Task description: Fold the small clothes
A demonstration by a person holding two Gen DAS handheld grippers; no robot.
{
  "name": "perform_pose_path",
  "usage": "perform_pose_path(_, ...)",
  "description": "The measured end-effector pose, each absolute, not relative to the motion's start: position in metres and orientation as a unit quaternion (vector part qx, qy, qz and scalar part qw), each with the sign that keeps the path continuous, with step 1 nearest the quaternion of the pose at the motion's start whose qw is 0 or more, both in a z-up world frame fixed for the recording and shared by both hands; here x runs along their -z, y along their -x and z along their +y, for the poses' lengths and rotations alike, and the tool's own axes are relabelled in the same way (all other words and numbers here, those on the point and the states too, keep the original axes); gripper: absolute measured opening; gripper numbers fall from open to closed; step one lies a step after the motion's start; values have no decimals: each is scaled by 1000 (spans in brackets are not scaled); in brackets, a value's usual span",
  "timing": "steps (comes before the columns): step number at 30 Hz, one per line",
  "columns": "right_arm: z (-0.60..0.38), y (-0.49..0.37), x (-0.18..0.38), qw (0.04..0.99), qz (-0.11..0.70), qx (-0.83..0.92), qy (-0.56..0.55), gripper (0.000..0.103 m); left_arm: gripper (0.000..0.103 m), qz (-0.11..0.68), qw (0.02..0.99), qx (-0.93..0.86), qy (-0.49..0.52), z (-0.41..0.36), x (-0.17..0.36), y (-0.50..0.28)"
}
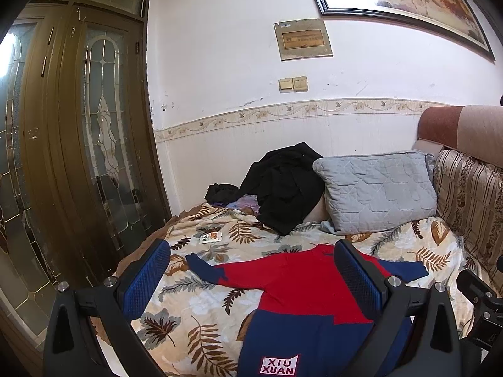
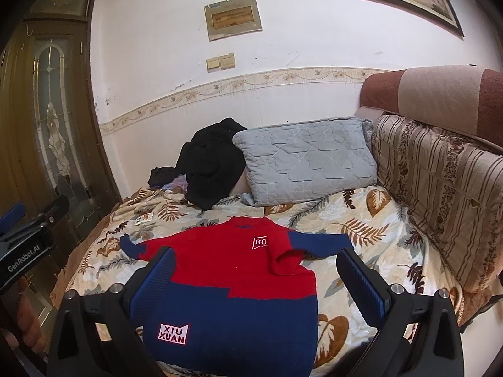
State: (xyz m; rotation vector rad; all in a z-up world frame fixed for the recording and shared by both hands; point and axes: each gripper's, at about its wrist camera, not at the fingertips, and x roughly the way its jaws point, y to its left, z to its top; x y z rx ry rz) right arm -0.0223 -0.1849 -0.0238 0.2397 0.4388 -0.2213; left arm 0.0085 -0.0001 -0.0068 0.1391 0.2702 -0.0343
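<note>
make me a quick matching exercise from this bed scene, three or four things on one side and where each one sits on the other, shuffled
Things:
1. sweater
2. grey pillow
3. black clothes
4. small card

Places:
A. heaped at the far end of the bed, left of the pillow
B. spread flat on the leaf-print blanket, nearest the open tongs
C. leaning against the striped backrest cushion
D. lying on the blanket beyond the sweater's left-side sleeve

Pairs: 1-B, 2-C, 3-A, 4-D
</note>
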Motion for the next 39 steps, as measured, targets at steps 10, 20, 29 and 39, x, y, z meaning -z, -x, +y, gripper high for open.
perform_pose_path(10, -188, 26, 22, 962, 219, 110, -117, 103, 103, 147, 986, 18, -74, -7, 14, -15)
perform_pose_path(20, -187, 20, 24, 960, 226, 113, -119, 103, 103, 155, 985, 21, -77, -12, 17, -25)
perform_pose_path(29, -190, 12, 31, 958, 235, 110, -125, 103, 103, 166, 983, 21, -81, -15, 24, -36)
perform_pose_path(39, -204, 1, 42, 952, 247, 117, -139, 103, 103, 177, 980, 24, -83, -21, 33, -47)
